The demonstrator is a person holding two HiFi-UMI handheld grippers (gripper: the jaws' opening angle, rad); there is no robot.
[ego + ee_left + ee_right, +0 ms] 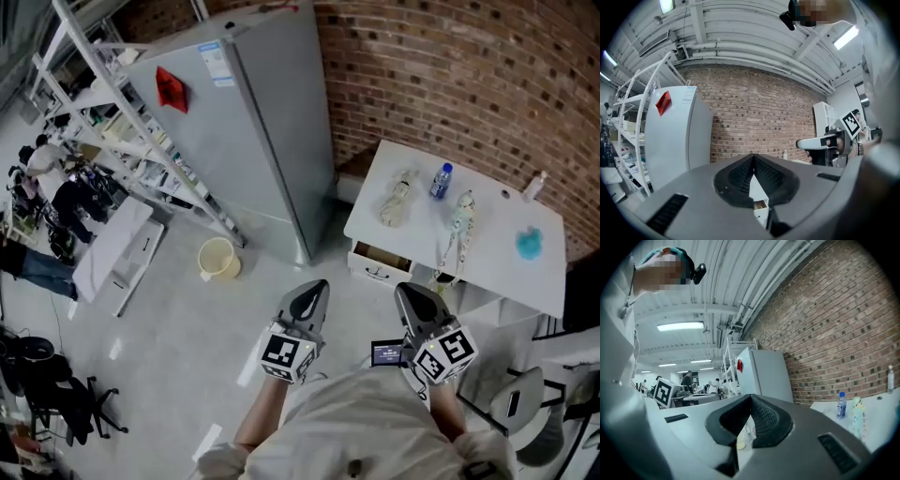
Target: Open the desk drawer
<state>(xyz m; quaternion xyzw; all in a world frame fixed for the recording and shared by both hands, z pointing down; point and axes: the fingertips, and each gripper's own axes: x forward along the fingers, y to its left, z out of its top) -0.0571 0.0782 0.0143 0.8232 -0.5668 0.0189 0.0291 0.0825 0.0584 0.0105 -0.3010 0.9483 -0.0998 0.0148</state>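
The desk [487, 272] stands by the brick wall. The drawer [378, 262] is under the desk's front edge, at the left corner. It looks open a crack, because a bit of brown inside shows at its top. A small dark handle [375, 273] sits on its front.

The left gripper [317, 289] and the right gripper [411, 294] are both in front of the person, near the drawer but not touching it. Both have their jaws shut tight, with nothing held in them.

To do this step well, I think one gripper must first open its jaws (shut jaws cannot grab a handle). The right gripper looks a bit nearer, so it may be the better one. It should go low, to the handle, with one jaw on each side of it. Then it should squeeze and pull straight back toward the person, not sideways, so the drawer does not stick.

A bottle [441, 180] and other small things stand on the desk, so a slow, smooth pull is best, or they might tip.
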